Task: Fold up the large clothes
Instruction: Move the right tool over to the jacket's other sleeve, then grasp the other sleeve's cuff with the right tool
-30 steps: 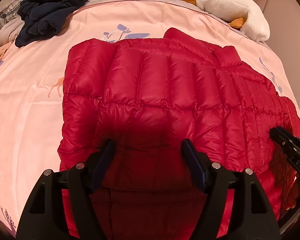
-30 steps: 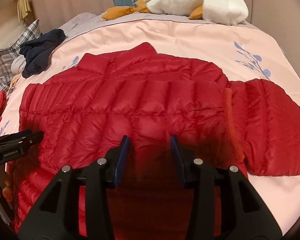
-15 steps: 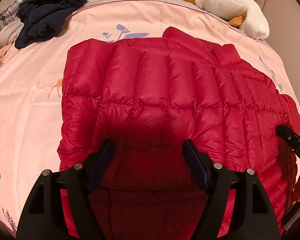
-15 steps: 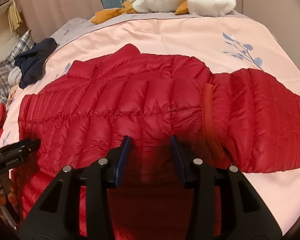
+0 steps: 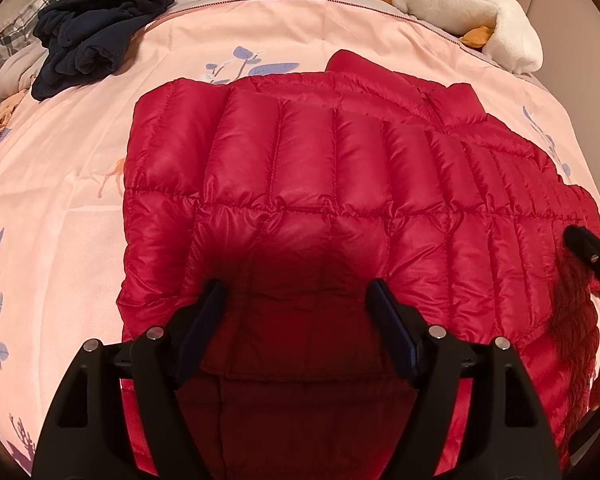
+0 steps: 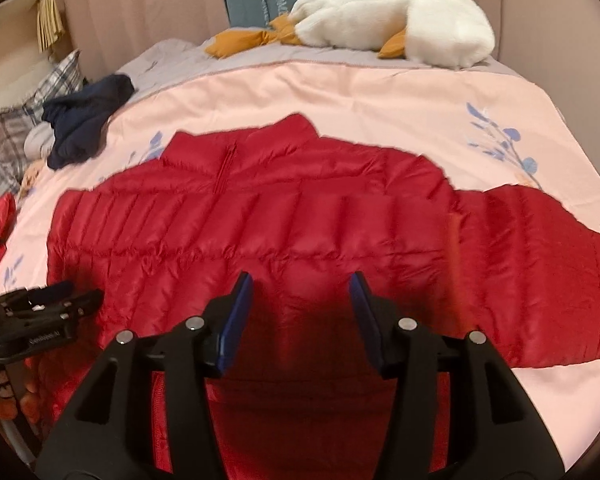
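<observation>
Two grippers hover over a red puffer jacket (image 5: 340, 184) spread on a bed with a pink floral duvet (image 5: 60, 208).

The jacket lies front-up, with its collar toward twelve o'clock. One sleeve is folded across the body, and the other, in the right wrist view, lies out flat toward three o'clock (image 6: 540, 280).

The left gripper (image 5: 296, 292) has its jaws released and wide, with nothing pressed between the pads. The right gripper (image 6: 300, 284) has its jaws opening; only jacket fabric shows behind the gap, and the pads do not pinch it.

Risks, as a judgement: the shell is slick and puffy, so a shallow pinch could slip off, or catch only the top layer and drag the folded sleeve out of place. Trapped air may also spring a fold back open.

Several things are hard to read. The near hem sits in shadow under both grippers, so I cannot tell whether the pads touch the fabric. The right sleeve's cuff is cut off at the frame edge, and the right wrist view is blurred.

A dark navy garment (image 5: 96, 48) lies at ten o'clock, well apart, and a white plush goose (image 6: 400, 24) lies at twelve.
</observation>
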Available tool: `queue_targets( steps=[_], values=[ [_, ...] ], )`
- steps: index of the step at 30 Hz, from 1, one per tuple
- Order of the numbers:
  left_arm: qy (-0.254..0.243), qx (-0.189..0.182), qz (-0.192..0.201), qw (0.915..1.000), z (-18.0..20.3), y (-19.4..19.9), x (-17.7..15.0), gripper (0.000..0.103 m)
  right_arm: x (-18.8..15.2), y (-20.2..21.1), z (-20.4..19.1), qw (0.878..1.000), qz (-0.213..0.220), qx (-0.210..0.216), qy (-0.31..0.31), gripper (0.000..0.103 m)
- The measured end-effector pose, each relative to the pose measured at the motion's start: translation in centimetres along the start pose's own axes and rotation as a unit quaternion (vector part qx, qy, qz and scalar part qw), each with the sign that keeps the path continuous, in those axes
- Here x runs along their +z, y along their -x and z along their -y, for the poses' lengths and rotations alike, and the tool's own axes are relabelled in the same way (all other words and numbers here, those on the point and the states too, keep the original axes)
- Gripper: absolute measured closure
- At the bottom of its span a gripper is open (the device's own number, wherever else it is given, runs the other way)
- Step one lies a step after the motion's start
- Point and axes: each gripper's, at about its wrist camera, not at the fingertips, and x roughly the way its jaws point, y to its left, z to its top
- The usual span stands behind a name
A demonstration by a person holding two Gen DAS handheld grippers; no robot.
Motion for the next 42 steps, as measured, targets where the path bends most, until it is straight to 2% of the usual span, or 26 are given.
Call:
queue_targets(
  steps=[9,15,18,20,22,26,33,37,40,42],
  values=[
    [-0.006,0.006,-0.003,1.0,0.2,0.0,0.1,0.026,-1.1,-0.6,3.6,0.999,-0.019,0.005,-0.042,0.054],
    [-0.008,0.025,0.001,0.9996,0.5,0.1,0.0,0.02,-1.5,1.9,5.8,0.998,0.001,0.0,-0.056,0.054],
    [-0.006,0.041,0.006,0.9991,0.8,0.6,-0.1,0.019,-1.5,3.3,6.7,0.998,0.014,-0.018,-0.06,0.05],
    [-0.009,0.052,0.016,0.9985,1.2,1.3,-0.5,0.019,-1.6,4.0,7.5,0.997,0.019,-0.015,-0.066,0.049],
    [-0.016,0.054,0.031,0.998,1.9,2.4,-0.8,0.019,-1.8,5.0,8.6,0.996,0.026,-0.01,-0.079,0.042],
    [-0.033,0.052,0.059,0.9963,3.5,4.7,-1.7,0.01,-2.8,7.1,11.3,0.993,0.037,-0.002,-0.114,0.031],
    [-0.061,0.01,0.071,0.9956,7.1,8.7,-3.9,0.01,-6.3,10.8,18.6,0.975,0.048,0.031,-0.216,0.015],
    [-0.069,-0.029,0.068,0.9949,8.8,10.6,-5.6,0.008,-9.1,12.9,24.0,0.956,0.054,0.041,-0.286,0.012],
    [-0.061,-0.064,0.066,0.9939,9.5,11.7,-6.9,0.001,-11.3,14.4,27.9,0.941,0.061,0.036,-0.332,0.012],
    [-0.048,-0.09,0.063,0.9928,9.8,12.3,-7.7,0.001,-12.4,15.3,29.9,0.933,0.067,0.03,-0.353,0.012]
  ],
)
